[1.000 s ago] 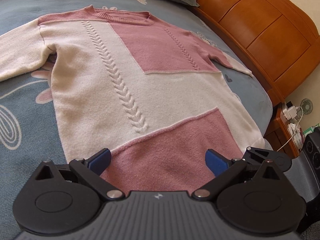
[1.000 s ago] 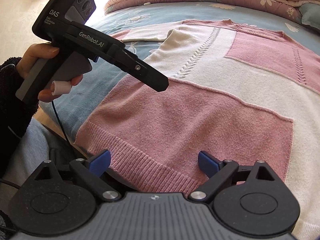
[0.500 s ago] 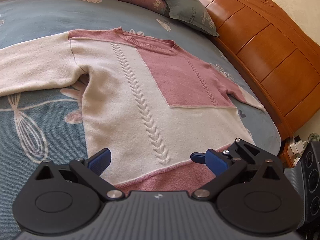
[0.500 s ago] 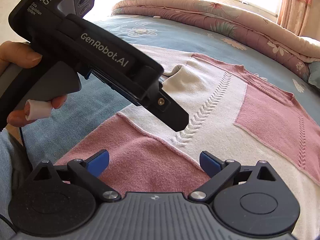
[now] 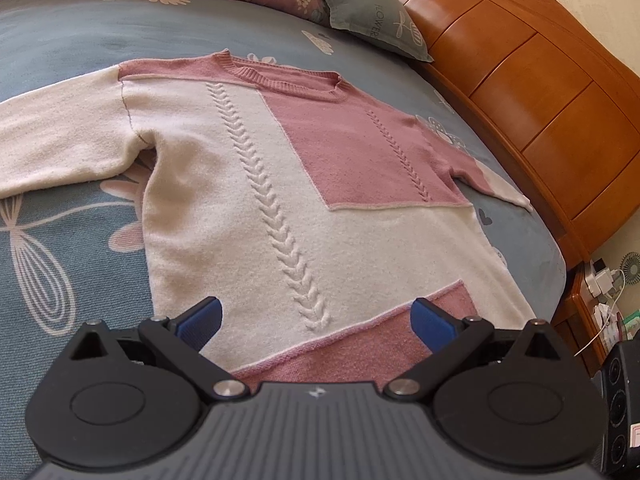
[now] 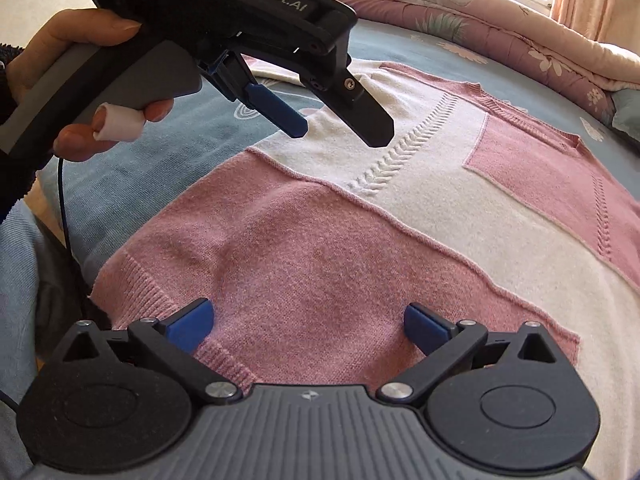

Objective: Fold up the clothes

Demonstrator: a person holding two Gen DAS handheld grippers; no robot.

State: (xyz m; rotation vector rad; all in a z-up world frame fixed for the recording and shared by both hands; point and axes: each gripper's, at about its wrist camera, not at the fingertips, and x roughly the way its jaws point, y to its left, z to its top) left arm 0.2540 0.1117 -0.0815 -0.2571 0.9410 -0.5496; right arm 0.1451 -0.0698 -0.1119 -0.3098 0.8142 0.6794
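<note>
The left gripper (image 5: 316, 318) is hovering with its blue-padded fingers (image 5: 200, 317) spread wide and pinching nothing, just above the near part of a pink-and-cream knitted sweater (image 5: 280, 184). The right gripper (image 6: 308, 322) is likewise hanging with its fingers (image 6: 190, 322) spread and empty, over the pink ribbed hem (image 6: 160, 296) at the sweater's near edge. In the right wrist view the left gripper is showing again, higher up and to the left, held in the person's hand (image 6: 84, 80) with its fingers apart over the cream panel. The sweater is lying face up and flat on a blue flowered bedsheet (image 5: 52, 248), collar (image 5: 280, 80) at the far end, both sleeves stretched out to left and right, and no part of it is lying doubled over in either view. A wooden headboard (image 5: 540, 100) is running along the right side, with a grey pillow (image 5: 372, 20) and a rolled quilt (image 6: 480, 12) at the far end. Judging from this, the spread-out garment could be either awaiting a fold or just smoothed flat. A fold would call for closing the fingers on an edge, likely a sleeve or the hem, and carrying it across the body.
</note>
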